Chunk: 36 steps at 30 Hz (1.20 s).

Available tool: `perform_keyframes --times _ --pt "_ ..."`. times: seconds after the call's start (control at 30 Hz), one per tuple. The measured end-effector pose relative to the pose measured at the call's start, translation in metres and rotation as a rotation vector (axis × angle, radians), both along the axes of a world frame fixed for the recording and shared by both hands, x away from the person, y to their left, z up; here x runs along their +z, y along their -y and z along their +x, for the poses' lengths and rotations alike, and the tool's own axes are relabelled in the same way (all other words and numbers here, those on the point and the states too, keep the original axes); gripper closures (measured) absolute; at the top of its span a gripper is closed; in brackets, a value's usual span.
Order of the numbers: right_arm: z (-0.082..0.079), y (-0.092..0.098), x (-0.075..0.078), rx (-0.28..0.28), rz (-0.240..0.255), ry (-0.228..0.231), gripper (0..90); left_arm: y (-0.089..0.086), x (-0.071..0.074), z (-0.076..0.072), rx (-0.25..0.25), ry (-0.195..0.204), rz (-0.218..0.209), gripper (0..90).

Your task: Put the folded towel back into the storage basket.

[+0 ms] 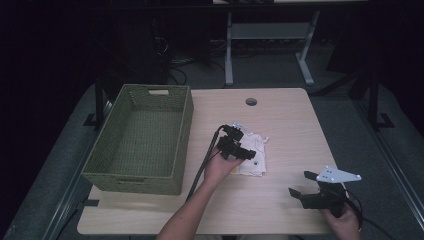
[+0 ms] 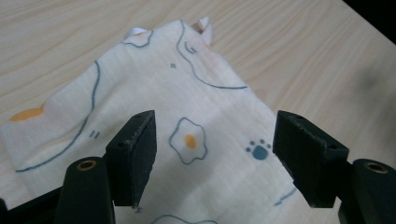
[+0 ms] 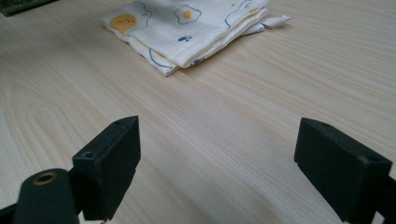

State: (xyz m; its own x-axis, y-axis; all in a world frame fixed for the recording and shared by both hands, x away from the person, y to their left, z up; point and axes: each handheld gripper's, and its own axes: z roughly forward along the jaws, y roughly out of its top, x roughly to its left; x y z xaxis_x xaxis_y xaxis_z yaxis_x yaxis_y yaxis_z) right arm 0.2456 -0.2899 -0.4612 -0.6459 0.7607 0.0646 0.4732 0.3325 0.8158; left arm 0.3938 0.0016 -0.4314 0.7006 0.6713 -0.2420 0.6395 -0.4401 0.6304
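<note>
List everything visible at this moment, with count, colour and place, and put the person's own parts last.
folded cloth: one, cream with egg and paw prints, lying flat near the table's middle
basket: one, green woven, on the table's left part
table: one, light wood, with a round hole near its far edge
desk frame: one, grey-white, on the floor beyond the table
left tool: one, black, jaws open over the cloth, one jaw on each side of an egg print
right tool: one, black with a grey plate on top, jaws open, above bare table at the near right, apart from the cloth
left hand: one, holding the left tool
right hand: one, holding the right tool
</note>
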Motion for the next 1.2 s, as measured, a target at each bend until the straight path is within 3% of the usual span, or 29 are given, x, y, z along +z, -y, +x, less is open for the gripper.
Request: perform_keyframes --times 0.13,0.17,0.2,0.47,0.57,0.6,0.67,0.7,0.73,1.2 --pt "0.000 0.000 0.000 0.001 0.001 -0.001 14.2 0.002 -0.002 0.004 0.019 0.016 0.020 31.1" --pt "0.000 0.000 0.000 0.002 0.002 -0.001 14.2 0.004 -0.002 0.006 0.022 0.027 0.050 31.2" --pt "0.000 0.000 0.000 0.003 0.001 -0.001 14.2 0.004 -0.002 0.006 0.022 0.027 0.050 31.4" --pt "0.000 0.000 0.000 0.006 0.004 0.001 14.2 0.008 -0.017 0.016 0.028 -0.013 0.121 33.8" --pt "0.000 0.000 0.000 0.006 0.007 0.001 14.2 0.012 -0.022 0.014 0.039 -0.004 0.149 35.6" --pt "0.000 0.000 0.000 0.006 0.007 0.001 14.2 0.014 -0.022 0.012 0.032 0.021 0.177 35.7" --pt "0.000 0.000 0.000 0.007 0.007 0.002 14.2 0.016 -0.022 0.011 0.030 0.035 0.191 36.7" --pt "0.000 0.000 0.001 0.008 0.006 0.003 14.2 0.020 -0.023 0.007 0.018 0.073 0.237 37.0" --pt "-0.001 0.000 0.001 0.008 0.007 0.004 14.1 0.022 -0.024 0.005 0.016 0.092 0.254 37.2" --pt "-0.001 -0.003 0.000 0.012 -0.004 0.002 14.2 0.021 -0.024 0.000 0.003 0.117 0.241 51.6"
